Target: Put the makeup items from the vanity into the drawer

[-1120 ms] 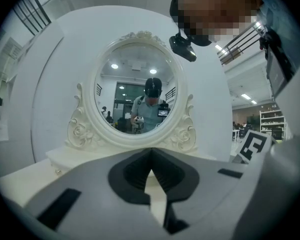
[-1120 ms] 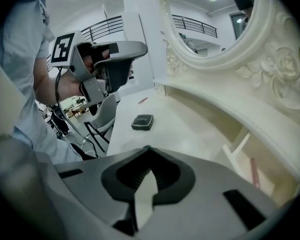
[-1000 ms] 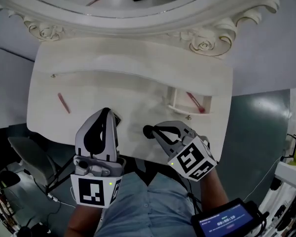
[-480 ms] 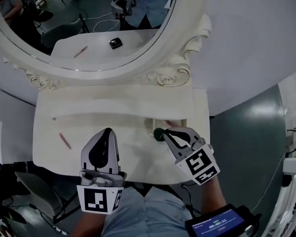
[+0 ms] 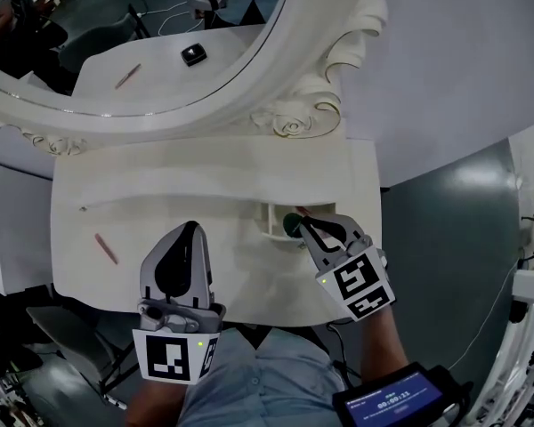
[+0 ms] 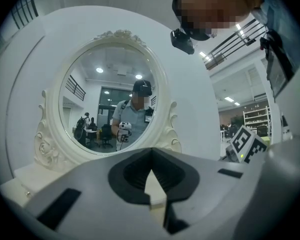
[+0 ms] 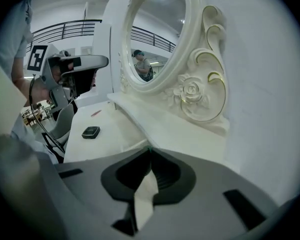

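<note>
Holding my right tool pinched shut on a little round green thing, right over the drawer near the worktop's right end. Left tool is closed and empty above the worktop. A pencil and a compact lie on it.

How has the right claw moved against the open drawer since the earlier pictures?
Yes. The right claw moved toward the open drawer; earlier its tip was short of it, now it is at it.
</note>
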Action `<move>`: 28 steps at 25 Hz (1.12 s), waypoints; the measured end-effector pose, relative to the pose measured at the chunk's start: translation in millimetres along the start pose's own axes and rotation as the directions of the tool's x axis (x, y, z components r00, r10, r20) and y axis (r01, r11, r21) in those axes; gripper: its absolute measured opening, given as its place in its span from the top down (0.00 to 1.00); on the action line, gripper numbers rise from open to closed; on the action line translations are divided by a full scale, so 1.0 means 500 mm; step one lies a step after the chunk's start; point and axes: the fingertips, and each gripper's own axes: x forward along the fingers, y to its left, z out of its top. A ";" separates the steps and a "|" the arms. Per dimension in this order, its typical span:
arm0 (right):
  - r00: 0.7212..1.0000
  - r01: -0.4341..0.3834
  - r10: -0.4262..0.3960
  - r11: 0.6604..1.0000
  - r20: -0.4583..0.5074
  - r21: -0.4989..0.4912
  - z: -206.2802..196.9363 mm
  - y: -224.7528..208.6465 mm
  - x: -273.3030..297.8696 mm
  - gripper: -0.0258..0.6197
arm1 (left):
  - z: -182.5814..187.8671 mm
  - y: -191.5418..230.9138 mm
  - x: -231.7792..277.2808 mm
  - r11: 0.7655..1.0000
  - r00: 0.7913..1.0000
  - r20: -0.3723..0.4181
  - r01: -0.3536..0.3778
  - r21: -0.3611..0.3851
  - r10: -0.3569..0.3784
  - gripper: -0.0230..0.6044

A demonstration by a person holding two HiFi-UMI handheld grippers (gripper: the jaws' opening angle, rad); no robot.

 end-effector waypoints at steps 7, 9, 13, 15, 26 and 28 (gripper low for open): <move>1.000 0.013 -0.012 0.999 -0.009 0.048 -0.007 -0.024 0.019 0.82 | -0.009 -0.004 0.018 1.000 1.000 -0.022 -0.004 -0.002 0.004 0.96; 1.000 0.009 -0.009 0.999 -0.010 0.039 -0.007 -0.026 0.019 0.82 | -0.009 -0.006 0.022 1.000 1.000 -0.024 -0.005 -0.002 0.005 0.96; 1.000 0.011 -0.011 0.999 -0.001 0.034 -0.005 -0.030 0.015 0.82 | -0.006 -0.011 0.025 1.000 1.000 -0.020 -0.004 0.001 0.004 0.96; 1.000 0.012 -0.012 0.999 0.009 0.034 -0.001 -0.032 0.011 0.82 | -0.005 -0.014 0.024 1.000 1.000 -0.020 -0.008 0.003 0.008 0.96; 0.997 -0.004 0.006 1.000 0.071 -0.026 0.055 0.000 0.008 0.83 | -0.005 -0.001 -0.023 0.994 0.996 -0.036 -0.086 -0.072 0.084 0.96; 0.996 -0.023 0.027 0.999 0.083 -0.048 0.081 0.024 0.018 0.83 | -0.001 0.021 -0.046 0.991 0.993 -0.033 -0.112 -0.075 0.110 0.96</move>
